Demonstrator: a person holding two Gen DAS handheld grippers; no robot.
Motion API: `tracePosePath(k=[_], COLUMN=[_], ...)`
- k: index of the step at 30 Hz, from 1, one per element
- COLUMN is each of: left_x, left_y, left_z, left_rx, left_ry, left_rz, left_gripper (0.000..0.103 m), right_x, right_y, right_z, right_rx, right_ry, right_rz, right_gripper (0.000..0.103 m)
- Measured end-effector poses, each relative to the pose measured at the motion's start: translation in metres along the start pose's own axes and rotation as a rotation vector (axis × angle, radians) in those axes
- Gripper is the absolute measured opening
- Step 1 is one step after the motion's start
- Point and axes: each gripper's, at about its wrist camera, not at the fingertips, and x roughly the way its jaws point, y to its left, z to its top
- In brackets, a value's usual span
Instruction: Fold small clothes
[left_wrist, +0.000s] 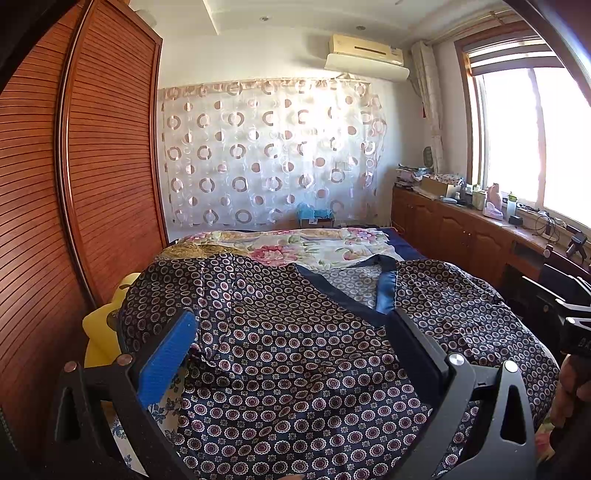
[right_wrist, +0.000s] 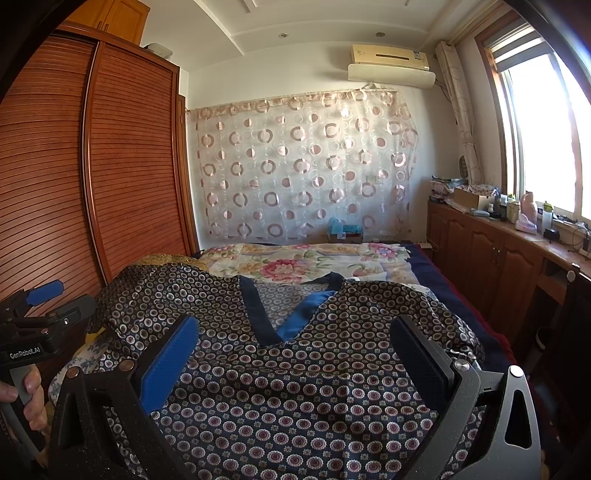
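A dark navy garment (left_wrist: 295, 350) with small round flower prints and a blue V-neck band lies spread on the bed, neck away from me; it also shows in the right wrist view (right_wrist: 303, 380). My left gripper (left_wrist: 291, 325) is open, its blue-padded fingers wide apart above the garment's near part. My right gripper (right_wrist: 295, 332) is open above the same garment, just below the V-neck (right_wrist: 273, 328). The left gripper also shows at the left edge of the right wrist view (right_wrist: 40, 302). Neither holds anything.
The bed (right_wrist: 314, 262) has a floral sheet beyond the garment. A wooden slatted wardrobe (left_wrist: 103, 166) stands close on the left. A low wooden cabinet (right_wrist: 517, 258) with clutter runs along the right under the window. A yellow object (left_wrist: 99, 328) lies at the bed's left edge.
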Motion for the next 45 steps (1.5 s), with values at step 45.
tracePosePath(k=[45], left_x=[-0.0053], left_y=[-0.0071], left_z=[0.0050], left_rx=[0.010], left_ry=[-0.012], left_rz=[0.000], left_gripper=[0.103], right_x=[-0.0022], right_y=[0.0009], right_z=[0.0007], right_rx=[-0.003], right_ry=[-0.004], right_rz=[-0.003], right_gripper=[0.103])
